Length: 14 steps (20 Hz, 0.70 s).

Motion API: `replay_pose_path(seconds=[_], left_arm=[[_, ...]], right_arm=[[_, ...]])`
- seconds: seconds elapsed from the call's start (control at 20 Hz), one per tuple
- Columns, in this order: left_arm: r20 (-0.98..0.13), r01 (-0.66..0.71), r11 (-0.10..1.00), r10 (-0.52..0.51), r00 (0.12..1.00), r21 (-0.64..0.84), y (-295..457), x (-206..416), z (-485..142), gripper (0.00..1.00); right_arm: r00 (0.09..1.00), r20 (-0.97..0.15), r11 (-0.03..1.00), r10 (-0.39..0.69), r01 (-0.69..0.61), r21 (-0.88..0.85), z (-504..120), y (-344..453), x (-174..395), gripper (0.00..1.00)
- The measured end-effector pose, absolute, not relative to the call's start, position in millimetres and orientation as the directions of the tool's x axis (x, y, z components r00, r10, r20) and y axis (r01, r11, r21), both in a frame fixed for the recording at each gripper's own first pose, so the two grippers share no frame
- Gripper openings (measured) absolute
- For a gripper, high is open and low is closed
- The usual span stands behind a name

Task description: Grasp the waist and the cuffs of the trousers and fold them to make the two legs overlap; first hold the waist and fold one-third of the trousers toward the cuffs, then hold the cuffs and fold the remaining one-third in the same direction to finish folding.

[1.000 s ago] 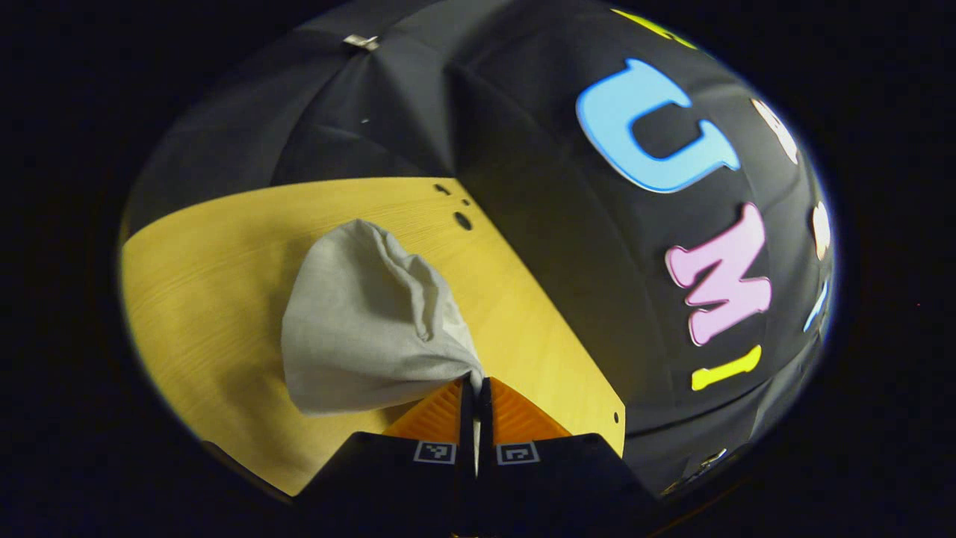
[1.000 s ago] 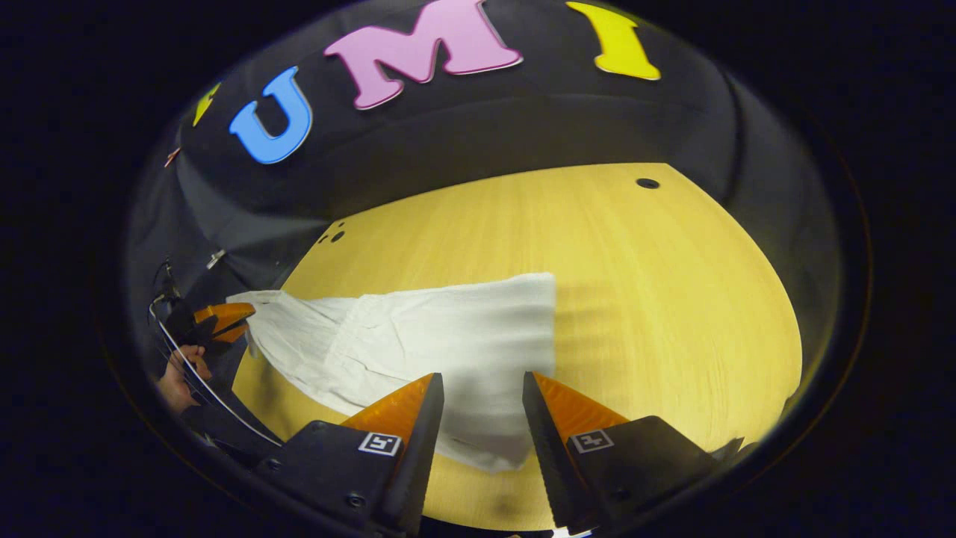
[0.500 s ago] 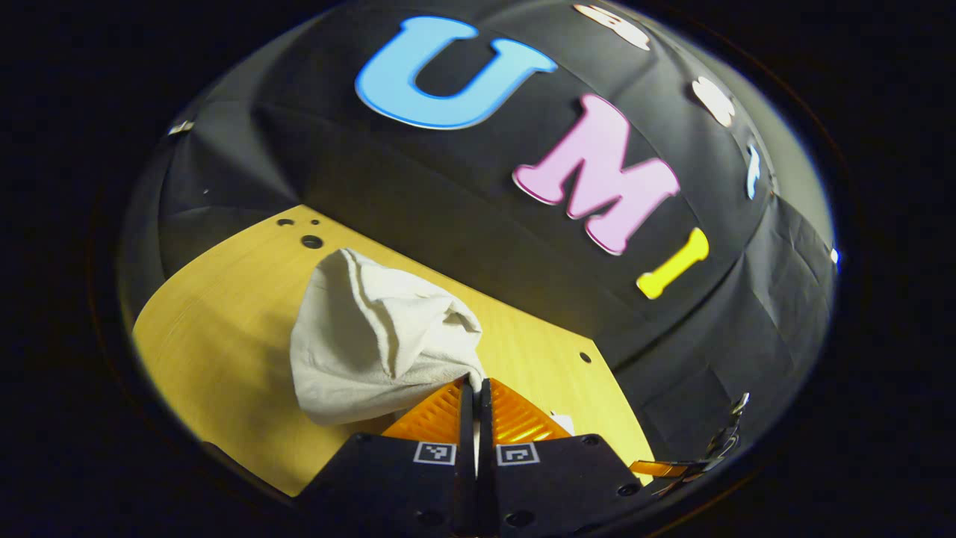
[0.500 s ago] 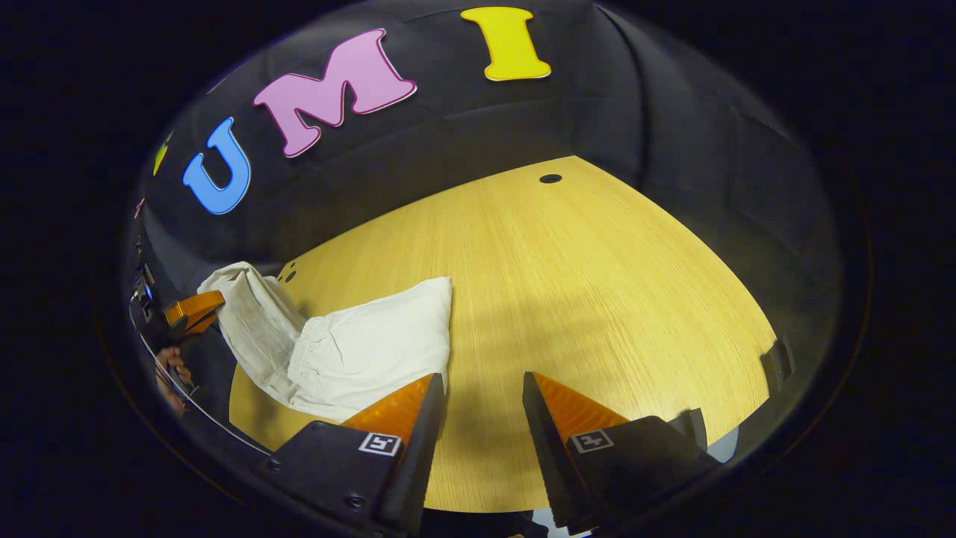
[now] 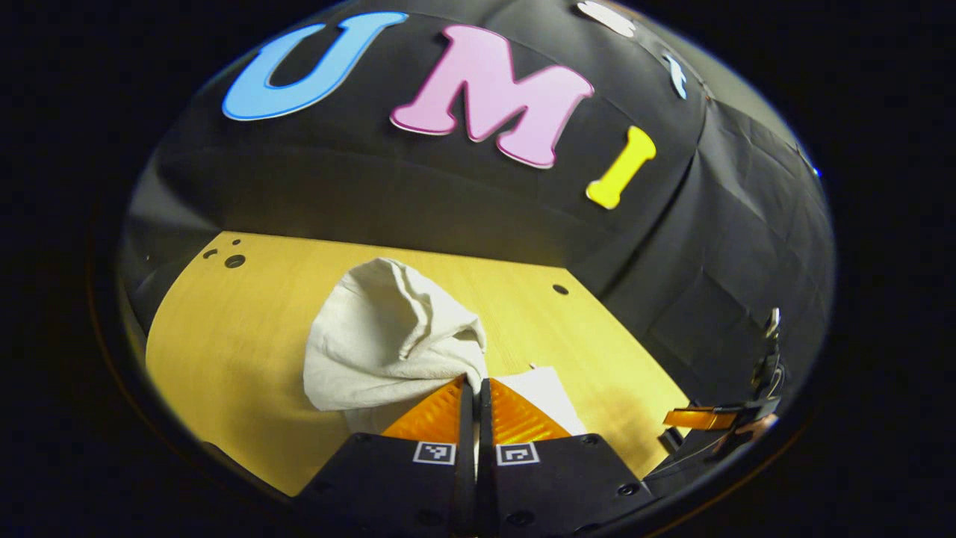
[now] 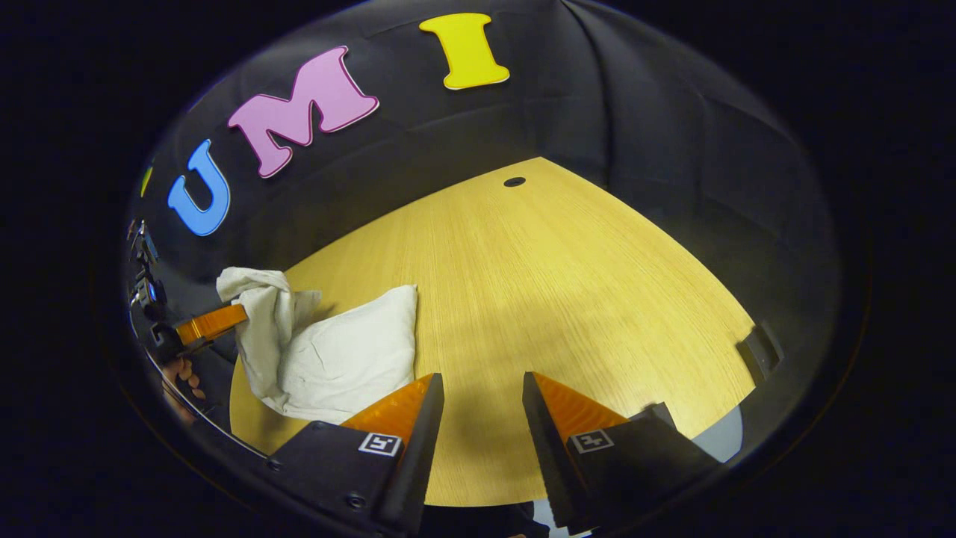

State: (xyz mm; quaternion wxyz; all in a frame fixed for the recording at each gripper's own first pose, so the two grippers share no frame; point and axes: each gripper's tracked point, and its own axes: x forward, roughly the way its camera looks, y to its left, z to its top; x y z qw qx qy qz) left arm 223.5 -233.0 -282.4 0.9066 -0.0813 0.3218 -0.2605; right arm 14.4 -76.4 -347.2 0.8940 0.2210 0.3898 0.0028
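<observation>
The left gripper (image 5: 476, 388) sits at bottom centre of the left gripper view, its fingers closed together on a bunched fold of the trousers (image 5: 388, 344). The pinched cloth rises in a hump just above the fingertips, clear of the table (image 5: 224, 336). A flat white layer lies at lower centre, right of the fingers.

In the right gripper view, the right gripper (image 6: 482, 396) stands wide open at bottom centre and holds nothing. The trousers (image 6: 343, 359) lie at lower left as a compact folded pad on the table (image 6: 560, 299), one end lifted by the left gripper (image 6: 213, 323).

The step in hand appears to be the final 1/3 fold. The next move calls for laying the lifted end squarely over the pad, then releasing.
</observation>
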Motion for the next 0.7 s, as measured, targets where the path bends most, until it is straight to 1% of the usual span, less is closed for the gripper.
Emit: replay_pose_path(seconds=[0.2, 0.25, 0.35, 0.4, 0.45, 0.5, 0.65, 0.7], left_arm=[[-0.608, 0.516, 0.838, -0.505, 0.612, -0.177, -256.1, 205.8, -305.1, 0.07], [-0.62, 0.549, 0.824, -0.506, 0.599, -0.142, -262.4, 200.0, -307.9, 0.1], [-0.627, 0.62, 0.776, -0.542, 0.559, -0.118, -279.7, 189.8, -310.7, 0.11], [-0.621, 0.662, 0.736, -0.588, 0.518, -0.145, -292.7, 176.1, -309.2, 0.11], [-0.61, 0.695, 0.698, -0.629, 0.482, -0.171, -305.8, 163.4, -306.7, 0.19], [-0.602, 0.717, 0.672, -0.655, 0.456, -0.188, -313.4, 153.9, -306.2, 0.23], [-0.596, 0.737, 0.622, -0.706, 0.382, -0.263, -325.3, 131.6, -304.7, 0.53], [-0.593, 0.73, 0.618, -0.715, 0.37, -0.29, -324.7, 129.2, -302.8, 0.57]], right_arm=[[0.696, -0.698, 0.9, 0.169, 0.179, 0.397, -349.4, -83.6, 20.4, 0.67], [0.696, -0.698, 0.899, 0.168, 0.182, 0.398, -349.5, -84.6, 23.0, 0.67], [0.698, -0.696, 0.895, 0.166, 0.189, 0.403, -351.4, -86.5, 27.3, 0.67], [0.7, -0.695, 0.894, 0.164, 0.193, 0.405, -352.3, -87.0, 29.4, 0.67], [0.701, -0.694, 0.892, 0.161, 0.197, 0.406, -352.0, -87.6, 30.5, 0.67], [0.702, -0.694, 0.891, 0.159, 0.2, 0.407, -353.3, -87.8, 30.7, 0.67], [0.704, -0.692, 0.888, 0.16, 0.204, 0.413, -353.0, -81.2, 30.2, 0.67], [0.705, -0.691, 0.887, 0.162, 0.202, 0.414, -352.1, -79.7, 28.4, 0.67]])
